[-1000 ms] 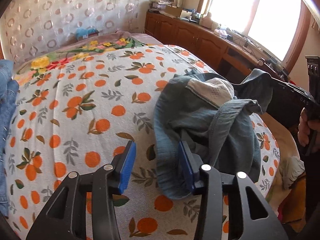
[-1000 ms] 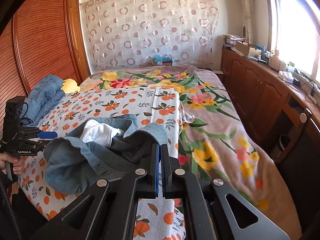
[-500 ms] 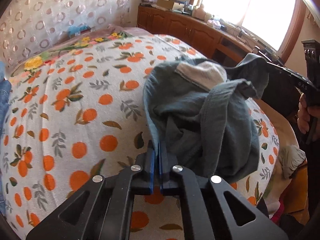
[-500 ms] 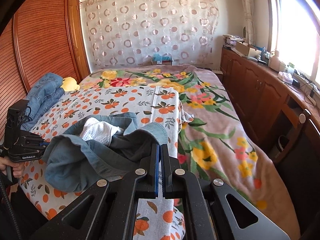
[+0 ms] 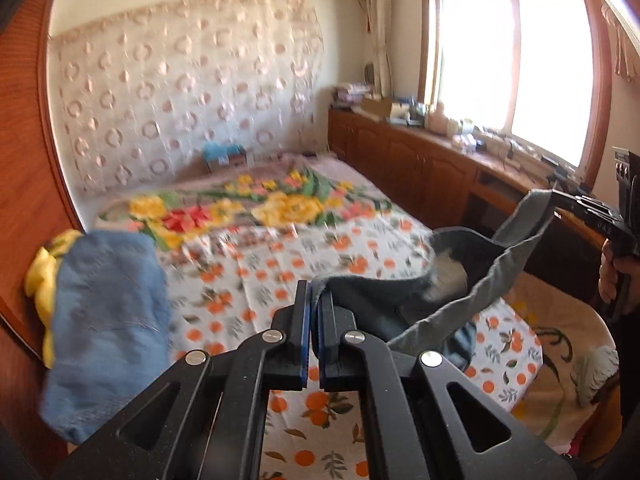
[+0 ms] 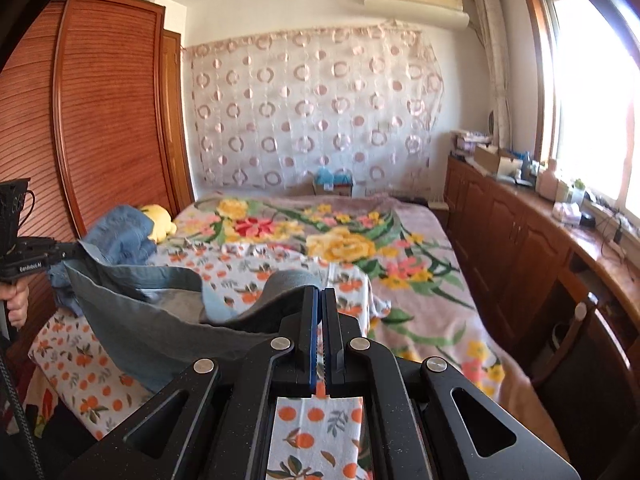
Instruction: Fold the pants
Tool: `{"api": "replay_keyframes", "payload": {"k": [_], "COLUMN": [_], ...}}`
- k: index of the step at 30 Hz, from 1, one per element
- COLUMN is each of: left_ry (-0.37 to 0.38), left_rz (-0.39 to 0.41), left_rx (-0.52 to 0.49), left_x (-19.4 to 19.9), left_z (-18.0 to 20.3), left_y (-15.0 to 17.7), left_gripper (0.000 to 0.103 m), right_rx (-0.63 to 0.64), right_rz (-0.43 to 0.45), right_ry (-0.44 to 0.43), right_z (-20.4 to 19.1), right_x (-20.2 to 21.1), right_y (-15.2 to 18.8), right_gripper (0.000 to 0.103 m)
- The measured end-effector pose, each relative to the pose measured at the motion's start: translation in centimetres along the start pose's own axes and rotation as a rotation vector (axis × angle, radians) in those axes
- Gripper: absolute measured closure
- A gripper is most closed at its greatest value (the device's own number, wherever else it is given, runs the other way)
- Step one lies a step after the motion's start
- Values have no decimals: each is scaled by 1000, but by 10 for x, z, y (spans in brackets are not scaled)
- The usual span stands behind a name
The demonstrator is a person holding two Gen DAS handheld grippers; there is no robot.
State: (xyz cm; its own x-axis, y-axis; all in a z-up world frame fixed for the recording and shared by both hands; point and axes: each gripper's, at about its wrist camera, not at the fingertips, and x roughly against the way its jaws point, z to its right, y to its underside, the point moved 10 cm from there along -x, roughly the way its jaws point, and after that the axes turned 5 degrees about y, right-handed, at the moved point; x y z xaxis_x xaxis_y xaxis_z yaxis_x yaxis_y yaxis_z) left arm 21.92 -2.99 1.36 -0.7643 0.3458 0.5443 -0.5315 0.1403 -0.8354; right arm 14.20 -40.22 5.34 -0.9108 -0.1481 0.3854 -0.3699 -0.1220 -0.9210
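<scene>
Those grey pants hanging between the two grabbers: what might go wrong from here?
The pants are pinched only at thin edges by the left gripper and the right gripper, so a corner might slip out. The middle sags in a bunched loop, so laid down like this it may wrinkle. The swinging cloth could also brush the blue jeans piled beside the orange-print sheet.

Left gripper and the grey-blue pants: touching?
Touching. Left wrist view shows the left gripper shut on the pants edge, cloth pinched between its blue pads.
</scene>
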Motion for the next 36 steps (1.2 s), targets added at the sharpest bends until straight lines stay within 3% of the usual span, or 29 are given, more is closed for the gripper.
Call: {"api": "replay_keyframes", "payload": {"k": [7, 13, 20, 23, 33, 35, 36], "left_ry": [-55, -99, -149, -144, -109, -108, -108], "left_rz": [157, 184, 36, -30, -116, -124, -127], "left_rx": [-35, -33, 6, 16, 10, 18, 23], "left_x": [77, 92, 15, -17, -43, -45, -46], "left_z": [-8, -30, -78, -91, -70, -71, -71], "left_y": [-62, -69, -30, -16, 47, 54, 56], "left_gripper": [99, 99, 99, 100, 100, 99, 99], "right_rx": [10, 47, 46, 40, 39, 45, 47], "right_rz": [124, 132, 3, -76, -299, -328, -344], "right_ry": [-41, -69, -70, -122, -215, -237, -248], "right_z": [-6, -13, -11, -19, -51, -74, -80], "right_x": [61, 75, -8, -51, -138, -150, -156], "right_y": [-46, -38, -19, -14, 92, 101, 104], "right_gripper": [101, 101, 102, 103, 102, 98, 90]}}
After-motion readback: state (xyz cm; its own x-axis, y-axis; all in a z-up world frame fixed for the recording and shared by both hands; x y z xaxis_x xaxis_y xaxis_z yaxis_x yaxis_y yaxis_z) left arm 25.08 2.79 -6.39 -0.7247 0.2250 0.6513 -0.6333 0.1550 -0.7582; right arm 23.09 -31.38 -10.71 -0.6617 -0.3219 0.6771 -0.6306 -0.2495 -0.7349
